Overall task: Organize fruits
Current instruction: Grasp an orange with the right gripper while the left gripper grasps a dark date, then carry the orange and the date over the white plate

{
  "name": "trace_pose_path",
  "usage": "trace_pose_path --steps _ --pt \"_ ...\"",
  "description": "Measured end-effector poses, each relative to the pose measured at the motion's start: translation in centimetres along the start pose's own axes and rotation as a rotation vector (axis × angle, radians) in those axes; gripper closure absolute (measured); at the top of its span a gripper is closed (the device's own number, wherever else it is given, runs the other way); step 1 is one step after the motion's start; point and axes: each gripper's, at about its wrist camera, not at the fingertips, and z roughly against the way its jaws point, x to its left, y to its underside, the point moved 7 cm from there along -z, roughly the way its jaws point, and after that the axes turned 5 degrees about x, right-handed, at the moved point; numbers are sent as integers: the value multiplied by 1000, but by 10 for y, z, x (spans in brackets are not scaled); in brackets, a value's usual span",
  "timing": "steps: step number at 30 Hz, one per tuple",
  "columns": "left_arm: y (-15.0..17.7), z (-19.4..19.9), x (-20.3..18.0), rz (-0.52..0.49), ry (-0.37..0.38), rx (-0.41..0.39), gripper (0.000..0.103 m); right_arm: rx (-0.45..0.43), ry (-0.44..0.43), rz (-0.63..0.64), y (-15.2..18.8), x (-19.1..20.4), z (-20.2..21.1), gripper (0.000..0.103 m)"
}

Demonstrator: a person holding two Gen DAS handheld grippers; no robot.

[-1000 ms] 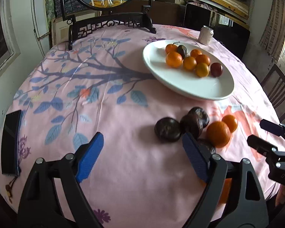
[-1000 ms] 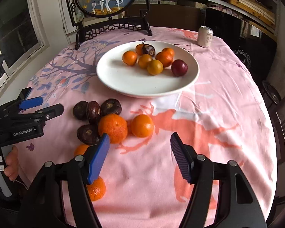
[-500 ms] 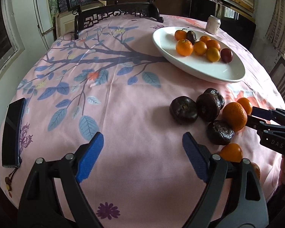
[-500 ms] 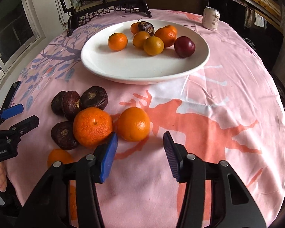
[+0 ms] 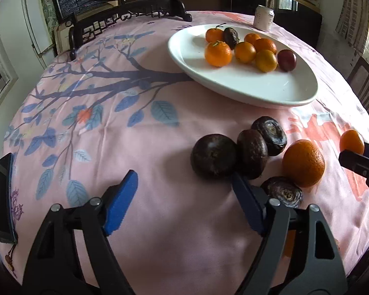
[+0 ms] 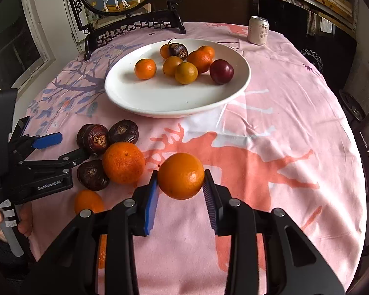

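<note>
behind the right gripper [image 6: 180, 182], closing on an orange [image 6: 180, 175], fruit hides; left fingers [image 5: 120, 204] empty, narrowing.

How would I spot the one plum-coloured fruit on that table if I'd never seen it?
Start at the big white oval plate on the pink floral tablecloth. A cluster of fruit sits on its far half; the smooth, dark red round fruit lies at the cluster's right end. Its neighbours are small orange citrus fruits and one wrinkled brown fruit.

Right gripper [image 6: 180, 184] jaws clamped; left gripper [image 5: 184, 184] jaws closing.
</note>
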Motion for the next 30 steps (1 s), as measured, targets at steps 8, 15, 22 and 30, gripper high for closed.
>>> trace_pose_path --steps 8,15,22,30 --pt "-15 -7 -15 -29 59 -36 59 -11 -18 -37 2 -5 4 67" --pt "-15 -2 -12 8 89 -40 63 -27 -22 -42 4 0 13 67" --pt "-10 21 -6 33 95 -71 63 -39 -21 -16 -1 10 19 67" --pt "-15 47 -6 37 131 -92 63 -40 -23 3 -8 15 18 67"
